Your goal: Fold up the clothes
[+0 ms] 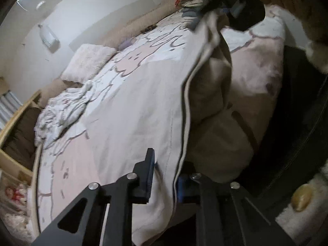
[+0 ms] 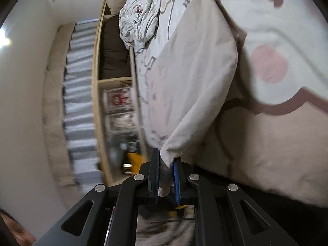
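The left gripper (image 1: 164,176) clamps the striped edge of a beige garment (image 1: 143,110), cloth bunched between its blue pads, while the right gripper (image 2: 166,176) grips the garment's ribbed cuff (image 2: 170,155), its fingers closed on the fabric. The garment hangs stretched between the two tools above a bed (image 1: 256,78) covered with a pink-and-white cartoon blanket. Farther along the bed lies a crumpled white cloth (image 2: 139,22), then a fluffy pillow (image 1: 88,63) near the wall. A wooden shelf (image 2: 96,78) runs beside the bed, and a pile of clothes (image 1: 190,0) sits at the far end.
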{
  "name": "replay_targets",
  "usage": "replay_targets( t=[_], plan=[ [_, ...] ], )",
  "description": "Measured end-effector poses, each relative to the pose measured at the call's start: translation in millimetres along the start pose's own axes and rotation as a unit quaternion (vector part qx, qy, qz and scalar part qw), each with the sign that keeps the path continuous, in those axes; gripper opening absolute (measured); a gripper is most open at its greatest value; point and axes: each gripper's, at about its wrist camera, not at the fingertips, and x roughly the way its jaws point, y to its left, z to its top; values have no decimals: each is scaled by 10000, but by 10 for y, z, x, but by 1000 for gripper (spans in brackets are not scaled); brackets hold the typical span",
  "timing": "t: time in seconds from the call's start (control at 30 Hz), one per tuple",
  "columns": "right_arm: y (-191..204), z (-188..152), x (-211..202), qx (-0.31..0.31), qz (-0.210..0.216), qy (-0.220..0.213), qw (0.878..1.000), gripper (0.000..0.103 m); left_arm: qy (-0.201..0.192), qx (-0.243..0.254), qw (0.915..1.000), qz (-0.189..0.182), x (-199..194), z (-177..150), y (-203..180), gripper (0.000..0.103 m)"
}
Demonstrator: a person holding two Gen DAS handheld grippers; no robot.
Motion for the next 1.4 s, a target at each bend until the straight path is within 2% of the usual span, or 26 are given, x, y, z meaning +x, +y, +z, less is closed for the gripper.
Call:
replay_targets(
  t=[0.07,0.13,0.17,0.2,0.27,0.3,0.33,0.4,0.5,0.57,0.63,0.7,0.8,0.87,0.9,0.93,1.0,1.07,1.1,1.17,1.23,1.3,1.4],
  plan=[
    [82,-71,-60,-561,-669,-137,9961,16,5,-90,9994,-319,5,40,77,12],
    [220,-184,-98,-1336,-1492,-202,9795,41,27,-211,9979,-613,22,76,171,12],
    [295,-257,-120,-1734,-1888,-300,9661,73,38,-272,9967,-759,31,95,218,12],
    [371,-333,-144,-2127,-2274,-415,9494,85,47,-331,9954,-901,41,115,261,12],
    [586,-549,-147,-3228,-3247,-788,8855,85,85,-401,9919,-1202,58,155,326,12],
    [660,-681,-105,-3824,-3740,-988,8391,85,111,-418,9898,-1360,66,175,350,12],
    [736,-860,-12,-4572,-4162,-1106,7782,85,139,-435,9875,-1509,74,194,374,12],
    [786,-1172,201,-5682,-4423,-982,6870,85,212,-485,9838,-1712,92,228,425,12],
    [746,-1543,504,-6699,-4151,-507,6134,85,315,-608,9769,-2023,119,276,518,12],
    [701,-1698,691,-7126,-3880,-329,5836,85,355,-713,9720,-2211,142,295,580,12],
    [653,-1752,851,-7411,-3581,-430,5663,85,382,-848,9667,-2386,177,302,644,12],
    [608,-1670,1028,-7457,-3445,-520,5680,85,397,-983,9620,-2516,194,295,688,12],
    [503,-1483,1322,-7391,-3567,-575,5685,85,388,-1131,9560,-2678,188,282,748,12],
    [448,-1457,1440,-7405,-3667,-700,5588,83,388,-1166,9544,-2722,186,281,767,12],
    [420,-1448,1494,-7414,-3717,-767,5534,76,390,-1182,9537,-2737,188,282,776,12],
    [391,-1461,1544,-7453,-3854,-864,5371,69,386,-1195,9538,-2729,188,279,777,12],
    [336,-1457,1607,-7532,-4272,-1064,4888,32,379,-1181,9570,-2622,178,263,755,12],
    [335,-1420,1546,-7544,-4484,-1120,4661,21,339,-1100,9650,-2356,156,237,707,17],
    [338,-1400,1508,-7546,-4576,-1140,4563,21,267,-1045,9714,-2116,134,224,667,17],
    [377,-1356,1411,-7514,-4632,-1033,4585,21,100,-957,9822,-1614,79,185,547,26],
    [434,-1313,1339,-7474,-4586,-871,4728,19,-38,-903,9884,-1222,34,140,431,30],
    [485,-1267,1281,-7432,-4533,-725,4868,16,-3,-830,9931,-828,43,76,337,31],
    [538,-1194,1223,-7386,-4477,-605,5004,14,212,-601,9976,-277,82,-38,254,41]
  ],
)
